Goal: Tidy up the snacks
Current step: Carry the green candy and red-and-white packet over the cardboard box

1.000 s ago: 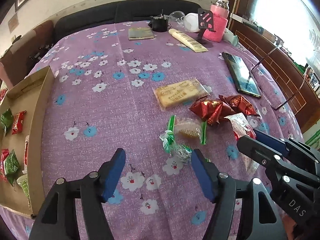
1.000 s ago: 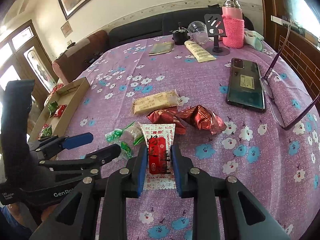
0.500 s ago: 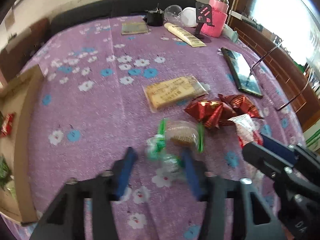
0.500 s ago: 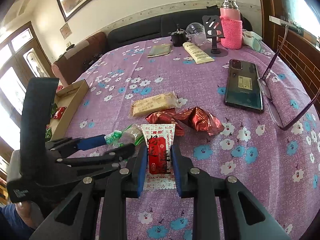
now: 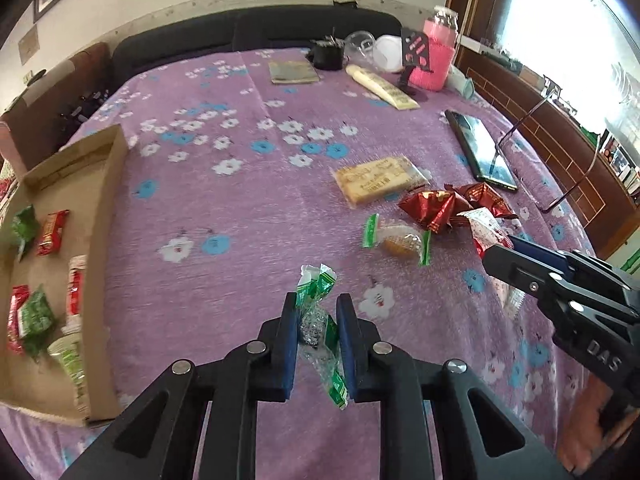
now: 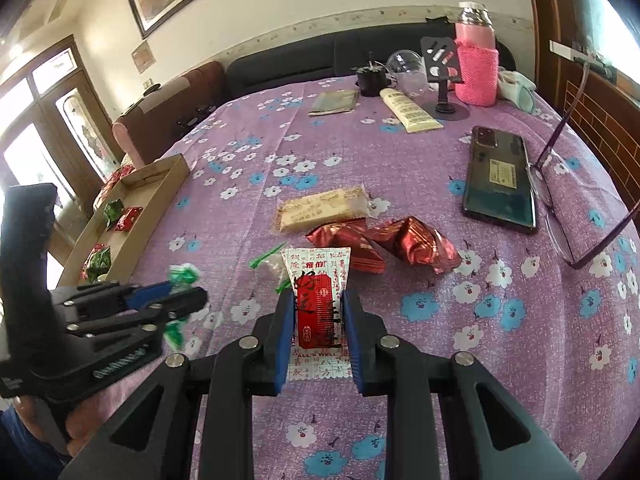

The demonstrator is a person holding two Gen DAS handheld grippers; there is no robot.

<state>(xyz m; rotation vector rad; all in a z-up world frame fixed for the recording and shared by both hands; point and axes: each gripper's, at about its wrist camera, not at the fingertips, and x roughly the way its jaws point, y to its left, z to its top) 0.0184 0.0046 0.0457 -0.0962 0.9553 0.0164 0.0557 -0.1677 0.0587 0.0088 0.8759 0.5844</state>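
Observation:
My left gripper [image 5: 317, 312] is shut on a green-and-clear wrapped candy [image 5: 318, 320], lifted a little off the purple flowered cloth. In the right wrist view that gripper [image 6: 176, 292] shows at the left with the green candy [image 6: 182, 274] in it. My right gripper [image 6: 317, 312] is shut on a white-and-red snack packet [image 6: 318, 300]. In the left wrist view this gripper [image 5: 500, 250] enters from the right, holding the packet [image 5: 486, 228]. On the cloth lie a green-ended round biscuit [image 5: 400, 240], two red foil snacks [image 5: 432, 208], and a beige bar [image 5: 378, 182].
A cardboard tray [image 5: 106, 216] with several red and green snacks sits at the left table edge. A phone [image 5: 480, 152], spectacles [image 6: 560, 216], a cream tube [image 5: 382, 88], a booklet [image 5: 294, 72], a pink bottle [image 5: 438, 56] and a black stand [image 6: 442, 76] lie farther back and right.
My left gripper has shut on the green candy, which lay on the cloth before, and has drawn it left toward the tray side. My right gripper has held its packet still.

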